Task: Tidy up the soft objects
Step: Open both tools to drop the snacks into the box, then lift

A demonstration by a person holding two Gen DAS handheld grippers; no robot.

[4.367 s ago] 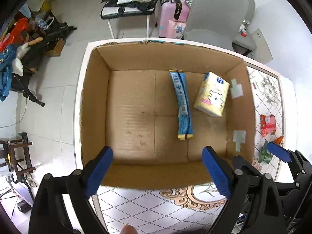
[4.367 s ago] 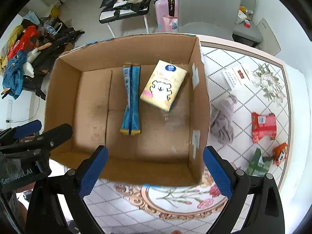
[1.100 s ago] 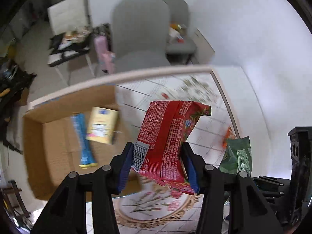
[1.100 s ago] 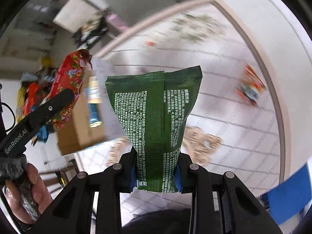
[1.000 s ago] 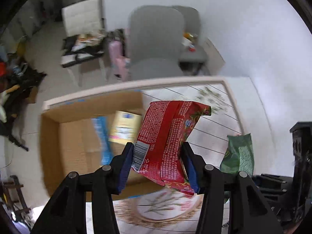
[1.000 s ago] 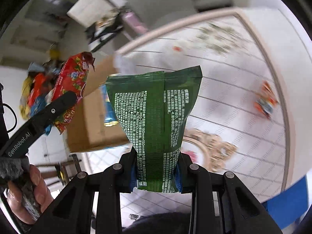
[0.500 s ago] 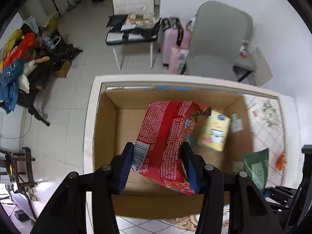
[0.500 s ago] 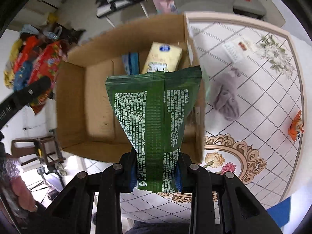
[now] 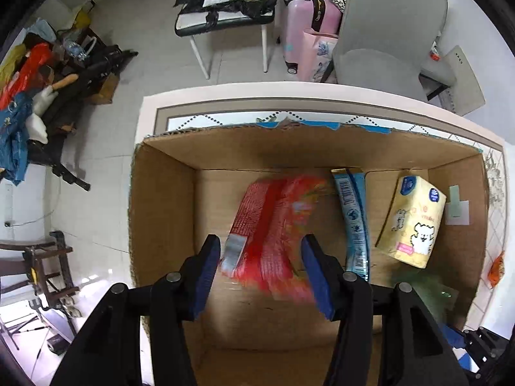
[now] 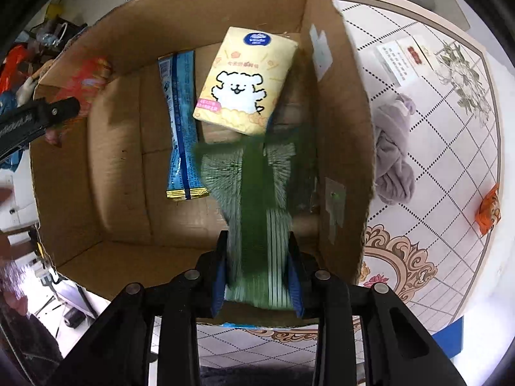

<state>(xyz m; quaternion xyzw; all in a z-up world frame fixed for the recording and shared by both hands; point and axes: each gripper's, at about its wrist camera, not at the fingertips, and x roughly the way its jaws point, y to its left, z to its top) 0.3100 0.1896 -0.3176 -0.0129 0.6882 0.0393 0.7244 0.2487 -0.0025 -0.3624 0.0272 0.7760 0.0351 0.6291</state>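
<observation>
Both grippers hang over the open cardboard box (image 9: 161,212). My left gripper (image 9: 262,273) is open; the red snack bag (image 9: 273,225) is blurred, dropping from between its jaws toward the box floor. My right gripper (image 10: 257,276) has parted its jaws; the green snack bag (image 10: 257,199) is blurred, sliding down from between them into the box (image 10: 341,74). A blue packet (image 9: 352,218) and a yellow tissue pack (image 9: 412,222) lie on the box floor; both show in the right wrist view, the packet (image 10: 180,122) and the tissue pack (image 10: 244,80).
A grey cloth (image 10: 392,157), an orange packet (image 10: 489,209) and a white card (image 10: 399,58) lie on the patterned table right of the box. A grey chair (image 9: 386,32), a pink suitcase (image 9: 299,25) and a stool stand beyond the table.
Both grippers have opened over the box. The red bag and the green bag, held firmly half a second ago, are now falling free into it.
</observation>
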